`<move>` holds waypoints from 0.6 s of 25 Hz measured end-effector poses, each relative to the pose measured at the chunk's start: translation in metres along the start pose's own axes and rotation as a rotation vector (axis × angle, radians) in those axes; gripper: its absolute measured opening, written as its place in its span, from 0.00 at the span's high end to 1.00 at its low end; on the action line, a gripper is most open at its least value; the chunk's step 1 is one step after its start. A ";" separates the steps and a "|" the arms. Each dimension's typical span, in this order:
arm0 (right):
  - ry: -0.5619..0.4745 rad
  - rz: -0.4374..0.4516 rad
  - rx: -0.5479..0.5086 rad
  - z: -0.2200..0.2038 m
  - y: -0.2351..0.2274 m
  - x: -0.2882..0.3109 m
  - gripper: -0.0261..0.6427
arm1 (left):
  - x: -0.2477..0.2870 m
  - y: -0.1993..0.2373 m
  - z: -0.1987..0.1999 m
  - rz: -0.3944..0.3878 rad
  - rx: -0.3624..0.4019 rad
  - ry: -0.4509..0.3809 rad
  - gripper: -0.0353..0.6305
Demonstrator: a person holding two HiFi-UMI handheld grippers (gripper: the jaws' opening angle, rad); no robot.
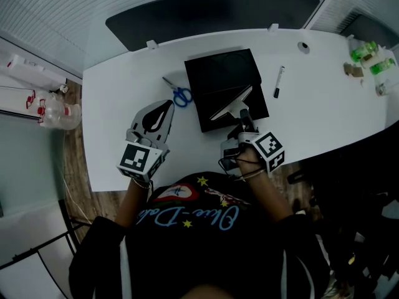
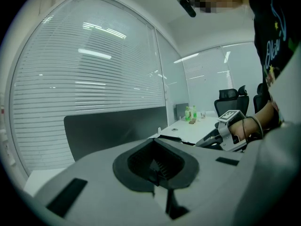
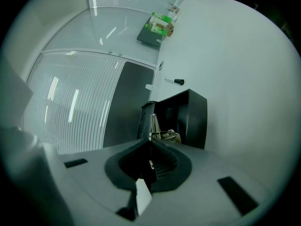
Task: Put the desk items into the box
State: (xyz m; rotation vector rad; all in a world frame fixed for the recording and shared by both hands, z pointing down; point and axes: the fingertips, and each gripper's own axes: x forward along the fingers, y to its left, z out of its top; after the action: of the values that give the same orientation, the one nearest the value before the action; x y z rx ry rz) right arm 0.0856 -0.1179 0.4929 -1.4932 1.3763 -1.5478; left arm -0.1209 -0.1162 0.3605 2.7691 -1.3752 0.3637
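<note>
Scissors [image 1: 180,96] with blue handles are lying on the white desk [image 1: 124,104] just left of the black box [image 1: 206,60], and a marker [image 1: 278,81] is lying to the box's right, apart from it, while green-topped bottles [image 1: 368,53] are standing near the desk's far right end. From the head camera, the left gripper [image 1: 167,108] is hanging close to the scissors without touching them. The right gripper [image 1: 243,113] is reaching to the box's near edge, pinching one end of a flat pale strip [image 1: 232,103] that is slanting across the open box. Looking along the left gripper, its jaws are pressing together with nothing between them, pointing over the desk toward slatted blinds [image 2: 94,79] and a dark panel [image 2: 113,128]. The right gripper and the hand [image 2: 263,121] carrying it are showing at the right, with office chairs [image 2: 233,98] behind. Looking along the right gripper, its jaws are clamping tight on the strip, whose thin edge is rising in front of the box's open inside. Something small and beige [image 3: 170,136] is sitting inside the box, too unclear to name, and the marker is lying beyond the box.
</note>
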 end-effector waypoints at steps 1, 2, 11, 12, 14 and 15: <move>-0.003 -0.004 0.000 0.001 0.000 0.000 0.94 | 0.000 0.000 0.000 -0.002 0.001 0.000 0.94; -0.006 -0.007 0.000 0.001 -0.001 -0.001 0.94 | 0.001 -0.001 0.000 -0.005 0.002 -0.001 0.94; -0.020 -0.047 0.017 0.005 -0.008 0.003 0.94 | -0.001 0.003 -0.001 0.009 -0.008 0.000 0.94; -0.020 -0.051 0.019 0.004 -0.009 0.003 0.94 | -0.002 0.004 -0.002 0.013 -0.007 0.002 0.94; -0.017 -0.056 0.022 0.002 -0.011 0.005 0.94 | -0.003 0.004 -0.003 0.015 -0.010 -0.003 0.94; -0.015 -0.057 0.021 0.001 -0.012 0.006 0.94 | -0.004 0.004 -0.003 0.016 -0.012 -0.004 0.94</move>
State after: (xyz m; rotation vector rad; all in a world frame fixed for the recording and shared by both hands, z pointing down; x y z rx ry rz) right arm 0.0883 -0.1201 0.5056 -1.5404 1.3163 -1.5778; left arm -0.1272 -0.1156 0.3624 2.7523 -1.3966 0.3501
